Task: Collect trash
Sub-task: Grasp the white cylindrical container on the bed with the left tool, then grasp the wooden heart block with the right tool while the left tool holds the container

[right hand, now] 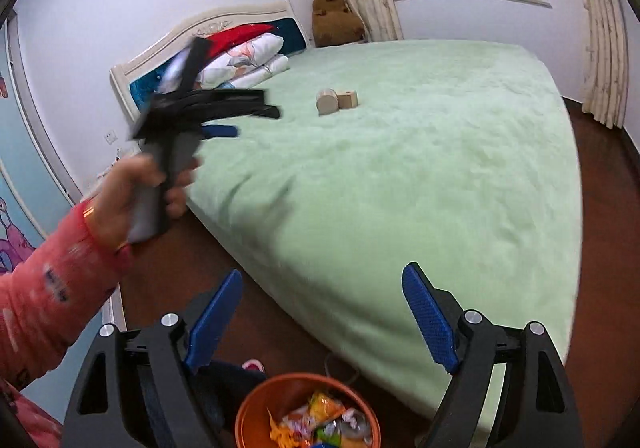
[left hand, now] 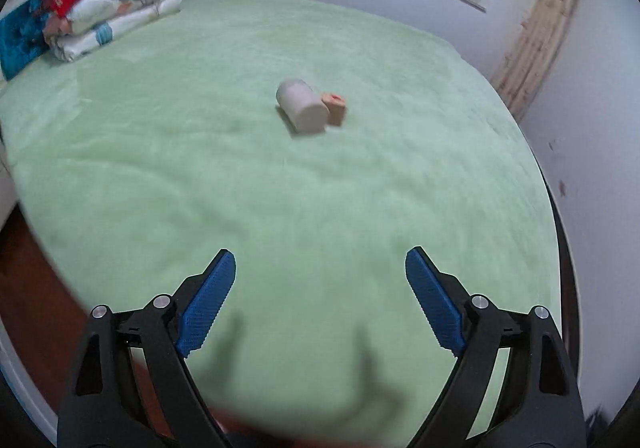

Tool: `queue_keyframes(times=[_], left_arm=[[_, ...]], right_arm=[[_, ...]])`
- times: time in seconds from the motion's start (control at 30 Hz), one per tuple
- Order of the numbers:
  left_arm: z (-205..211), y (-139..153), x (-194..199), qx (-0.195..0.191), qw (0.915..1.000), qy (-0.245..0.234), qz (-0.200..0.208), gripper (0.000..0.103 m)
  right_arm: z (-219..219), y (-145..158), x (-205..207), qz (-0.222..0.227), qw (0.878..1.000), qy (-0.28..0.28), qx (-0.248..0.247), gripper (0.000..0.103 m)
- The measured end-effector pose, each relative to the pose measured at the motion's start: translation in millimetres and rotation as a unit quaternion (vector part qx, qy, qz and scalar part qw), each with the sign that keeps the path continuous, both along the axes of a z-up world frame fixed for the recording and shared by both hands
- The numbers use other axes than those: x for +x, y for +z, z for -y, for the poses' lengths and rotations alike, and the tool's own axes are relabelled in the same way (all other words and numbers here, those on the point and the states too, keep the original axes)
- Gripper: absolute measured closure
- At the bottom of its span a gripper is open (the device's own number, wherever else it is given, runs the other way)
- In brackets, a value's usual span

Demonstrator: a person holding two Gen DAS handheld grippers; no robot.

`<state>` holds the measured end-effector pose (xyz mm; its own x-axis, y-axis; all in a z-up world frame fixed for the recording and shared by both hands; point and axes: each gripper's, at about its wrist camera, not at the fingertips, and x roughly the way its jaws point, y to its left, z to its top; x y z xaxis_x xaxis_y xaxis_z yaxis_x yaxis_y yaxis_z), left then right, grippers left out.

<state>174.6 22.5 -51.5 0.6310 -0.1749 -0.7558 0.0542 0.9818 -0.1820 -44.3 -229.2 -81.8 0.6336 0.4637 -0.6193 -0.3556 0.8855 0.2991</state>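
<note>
Big bed (left hand: 280, 176) fills most of both views, covered in a fuzzy pale-green blanket that looks plush and a bit rumpled. At the head end there's a pile of folded bedding (left hand: 116, 8), white with a flower print and something red on top, and a brown stuffed bear (right hand: 336, 20) in the corner by the curtains.

Out near the middle of the blanket, well away from both grippers, lie two small things touching each other: a whitish cylinder (left hand: 302, 110) on its side and a stubbier tan roll (left hand: 335, 109) just beside it. Too blurry to say what they're made of.

The left gripper (left hand: 320, 296) has its ribbed blue pads spread wide, nothing between them. Same with the right gripper (right hand: 322, 322), jaws wide apart and empty.

Only the right view shows the round orange bin (right hand: 256, 408) on the dark wood floor, holding crinkly bright wrappers (right hand: 320, 420), plus the person's left hand (right hand: 132, 200) in a pink sleeve gripping the other tool's handle.
</note>
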Motion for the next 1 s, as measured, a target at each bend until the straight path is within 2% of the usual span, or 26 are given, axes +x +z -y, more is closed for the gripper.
queue_keyframes(times=[0.17,0.27,0.47,0.5,0.57,0.6,0.77,0.9,1.0], left_arm=[[-4.5,-17.7,106.3,-0.009,0.9989,0.035,-0.031,0.018],[1.3,-26.8,149.8,-0.009,0.998,0.048,-0.041,0.018],[12.2,-44.4,195.5,0.014,0.9966,0.064,-0.05,0.018],[11.6,-47.2,199.2,0.015,0.9961,0.068,-0.054,0.02],[9.5,-50.3,205.5,0.009,0.9956,0.069,-0.063,0.042],[8.2,-51.7,209.7,0.004,0.9954,0.065,-0.07,0.048],[0.7,-47.0,207.8,0.008,0.997,0.05,-0.059,0.051],[-10.6,-29.4,186.0,0.002,0.999,0.034,-0.028,0.053],[-20.9,-14.1,163.5,0.004,0.9998,0.021,-0.006,0.055]], right_arm=[[-8.9,-15.1,28.7,-0.01,1.0,0.013,-0.002,0.022],[-10.2,-25.9,45.0,-0.02,1.0,0.017,-0.005,0.022],[-0.9,-40.6,64.6,-0.047,0.998,0.021,0.028,0.022],[0.0,-40.2,64.9,-0.047,0.998,0.022,0.03,0.022],[1.4,-39.9,67.3,-0.044,0.998,0.021,0.031,0.022],[2.6,-39.1,67.6,-0.043,0.998,0.021,0.032,0.021],[1.0,-41.4,77.5,-0.045,0.998,0.019,0.034,0.021],[2.7,-34.1,86.8,-0.053,0.997,0.032,0.049,0.021],[2.4,-21.0,100.5,-0.043,0.998,0.032,0.036,0.021]])
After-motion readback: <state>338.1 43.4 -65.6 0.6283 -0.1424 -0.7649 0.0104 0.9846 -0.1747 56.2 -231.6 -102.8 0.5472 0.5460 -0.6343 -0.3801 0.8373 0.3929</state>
